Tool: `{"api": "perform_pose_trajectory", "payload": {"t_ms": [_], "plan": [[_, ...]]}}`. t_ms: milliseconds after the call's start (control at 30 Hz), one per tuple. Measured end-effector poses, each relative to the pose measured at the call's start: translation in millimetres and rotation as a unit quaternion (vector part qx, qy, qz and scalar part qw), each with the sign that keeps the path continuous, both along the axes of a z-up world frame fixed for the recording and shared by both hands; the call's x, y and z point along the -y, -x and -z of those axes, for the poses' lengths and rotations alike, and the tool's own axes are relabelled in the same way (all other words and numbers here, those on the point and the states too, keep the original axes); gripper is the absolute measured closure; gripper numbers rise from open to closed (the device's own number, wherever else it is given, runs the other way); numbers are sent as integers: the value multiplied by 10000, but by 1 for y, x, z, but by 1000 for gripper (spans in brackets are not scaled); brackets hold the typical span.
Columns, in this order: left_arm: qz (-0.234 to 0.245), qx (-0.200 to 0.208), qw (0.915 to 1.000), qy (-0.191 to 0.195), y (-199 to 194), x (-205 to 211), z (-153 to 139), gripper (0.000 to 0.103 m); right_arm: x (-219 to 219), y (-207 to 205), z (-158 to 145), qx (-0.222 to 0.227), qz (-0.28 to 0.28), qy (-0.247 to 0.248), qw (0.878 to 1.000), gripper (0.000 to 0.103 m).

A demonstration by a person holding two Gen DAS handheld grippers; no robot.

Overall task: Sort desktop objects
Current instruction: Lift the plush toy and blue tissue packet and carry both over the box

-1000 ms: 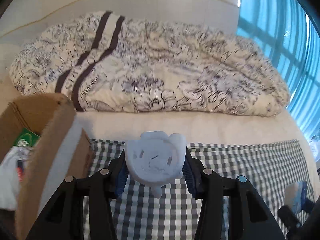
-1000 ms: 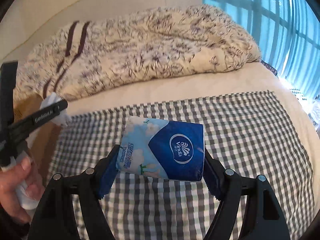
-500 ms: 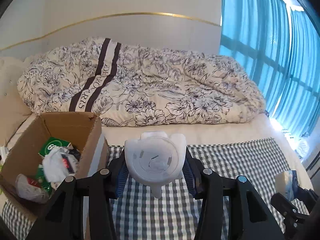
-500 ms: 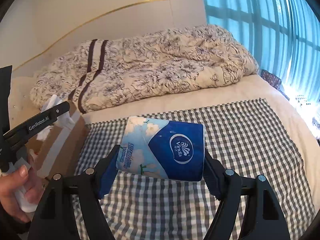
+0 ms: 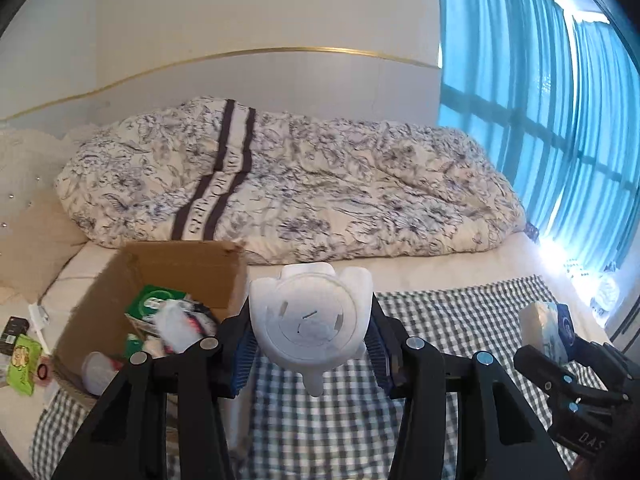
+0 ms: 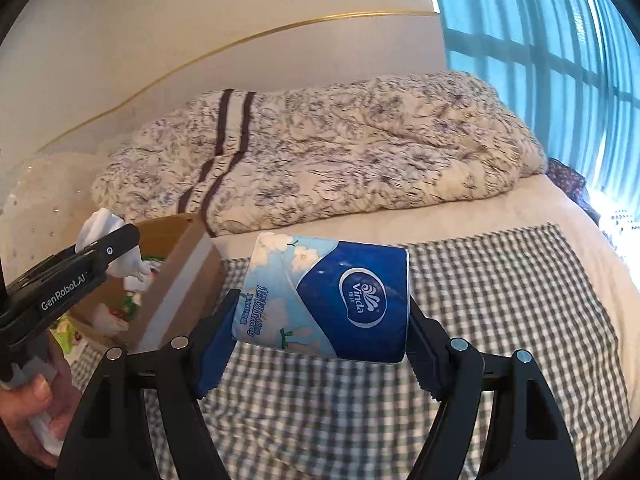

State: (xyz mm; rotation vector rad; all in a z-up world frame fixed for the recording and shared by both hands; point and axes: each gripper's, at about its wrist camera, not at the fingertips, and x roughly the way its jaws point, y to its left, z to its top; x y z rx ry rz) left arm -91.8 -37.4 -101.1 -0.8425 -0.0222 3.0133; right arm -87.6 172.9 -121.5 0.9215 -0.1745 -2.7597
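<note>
Checked cloth (image 5: 460, 312) covers the bed, with a cardboard box (image 5: 188, 268) at the cloth's left edge, already part-filled. Right of the box, the left hand-held gripper (image 5: 310, 344) is clamped on a white plastic device (image 5: 310, 320). Further right of the box, the right hand-held gripper (image 6: 320, 312) is clamped on a wrapped tissue roll (image 6: 328, 300). Judged risks: the smooth device could slip loose, or a drop short of the box would land on the cloth.

hand-held gripper (image 6: 322, 320) | black frame, blue pads (silver screws) | "GenRobot.AI"
</note>
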Motion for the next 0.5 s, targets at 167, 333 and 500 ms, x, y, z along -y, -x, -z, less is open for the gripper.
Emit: {"api": "perform_pose_trajectory", "payload": {"t_ms": [167,333,500], "plan": [[-359,-30,9994,-11,-2,40,-15,54,37,4,-18,-119,-389,41,9992,28],[-679,24,9977,24,-3,82,-28,54,75,9,-36,-263,-770,74,9967,28],[-874,-28,9961,115,-6,118,-39,54,114,14,-53,-386,-1138,66,9927,28]]}}
